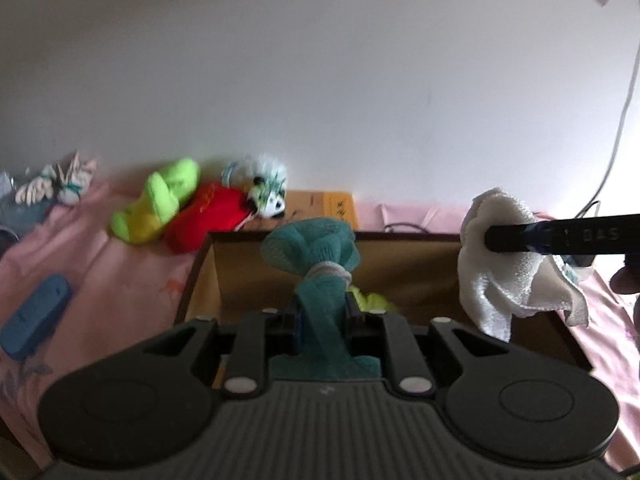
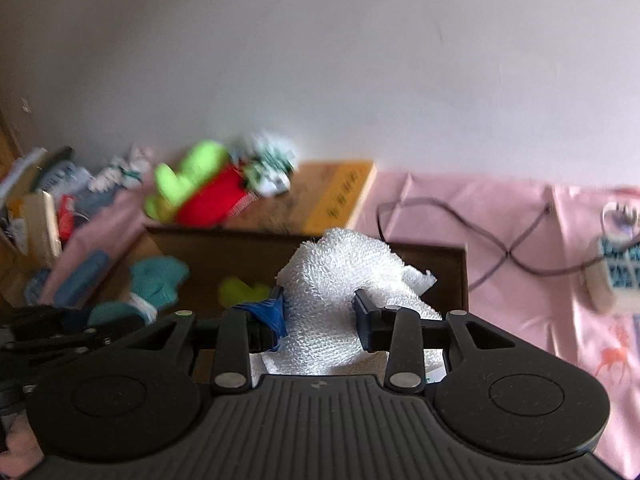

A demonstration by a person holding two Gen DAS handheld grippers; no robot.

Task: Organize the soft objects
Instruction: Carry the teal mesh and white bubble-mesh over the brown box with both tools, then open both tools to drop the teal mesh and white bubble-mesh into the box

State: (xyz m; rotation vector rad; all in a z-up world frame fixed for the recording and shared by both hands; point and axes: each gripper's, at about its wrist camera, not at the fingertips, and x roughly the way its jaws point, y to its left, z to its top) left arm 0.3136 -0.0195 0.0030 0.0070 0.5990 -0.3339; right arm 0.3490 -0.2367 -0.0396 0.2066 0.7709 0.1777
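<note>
My left gripper (image 1: 322, 312) is shut on a teal knitted sock (image 1: 316, 252) with a white band, held over an open cardboard box (image 1: 200, 280). My right gripper (image 2: 320, 312) is shut on a white terry cloth (image 2: 340, 268), also over the box (image 2: 456, 280). The white cloth (image 1: 504, 272) and the right gripper's finger show at the right of the left wrist view. The teal sock (image 2: 156, 280) and the left gripper show at the left of the right wrist view. A yellow-green soft item (image 2: 240, 292) lies inside the box.
A lime-green toy (image 1: 160, 204), a red soft item (image 1: 204, 216) and a black-and-white item (image 1: 268, 196) lie behind the box on the pink sheet (image 1: 100, 272). A blue object (image 1: 36, 316) lies at left. A cable (image 2: 500, 240) and power strip (image 2: 616, 272) lie at right.
</note>
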